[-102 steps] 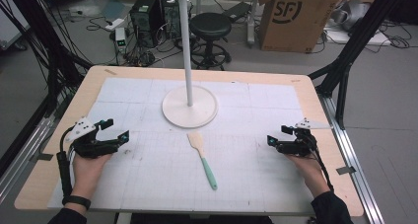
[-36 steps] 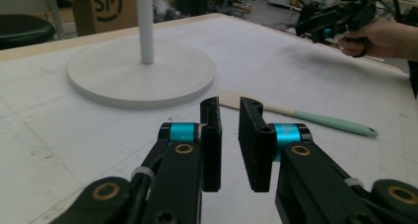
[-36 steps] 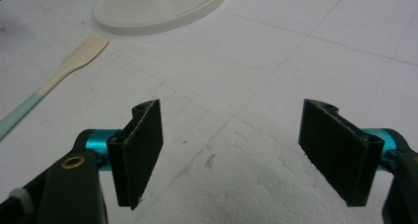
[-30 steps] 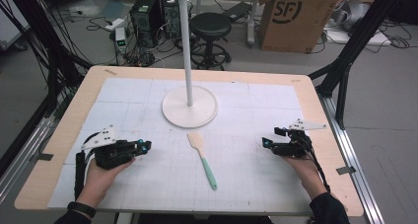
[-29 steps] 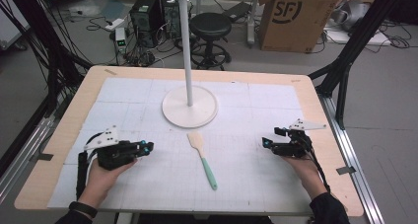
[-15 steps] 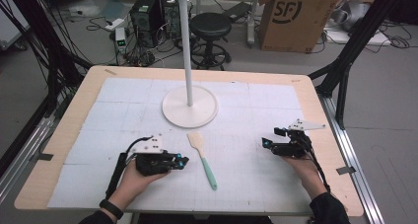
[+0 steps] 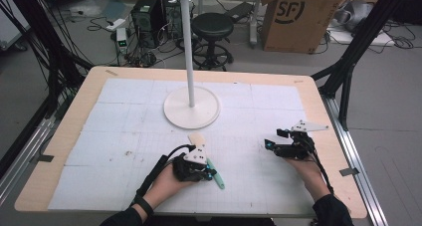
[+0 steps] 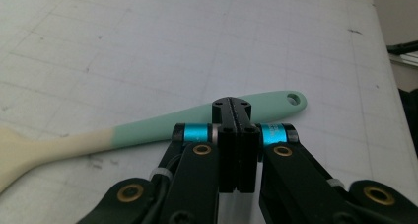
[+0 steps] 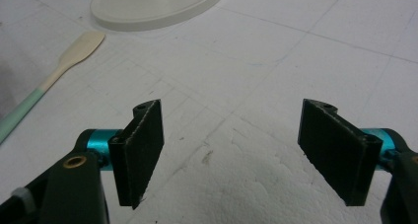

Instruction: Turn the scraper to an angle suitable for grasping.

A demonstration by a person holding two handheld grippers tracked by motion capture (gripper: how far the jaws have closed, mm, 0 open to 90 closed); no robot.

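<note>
The spatula (image 7: 210, 161), with a cream blade and a mint-green handle, is lying flat on the white gridded mat (image 7: 124, 121) near the front middle of the table (image 7: 64, 136). In the high view, its blade is pointing toward roughly 11 o'clock and its handle end toward 5 o'clock. It is lying at about 6 o'clock from the round white base of the coat stand (image 7: 191, 106), a little apart from it.

The left gripper (image 7: 211, 174) is being held over the middle of the spatula's handle, gripped in the person's left hand (image 7: 166, 183). In the left gripper view, the left gripper (image 8: 231, 105) is being shown with its two black jaws pressed flat against each other, with nothing between them. The green handle (image 8: 197, 123) is running across just behind the jaw tips, from 9 o'clock to 2 o'clock, with its hanging hole at the 2 o'clock end. Whether the tips are touching the handle cannot be told.

The right gripper (image 7: 271, 141) is being held at the 3 o'clock side of the mat, well apart from the spatula. In the right gripper view, the right gripper (image 9: 231, 155) is being shown with its jaws spread wide, with only bare mat between them. The spatula (image 9: 49, 81) is being seen there at 10 o'clock, and the stand's base (image 9: 157, 7) at 12 o'clock.
</note>
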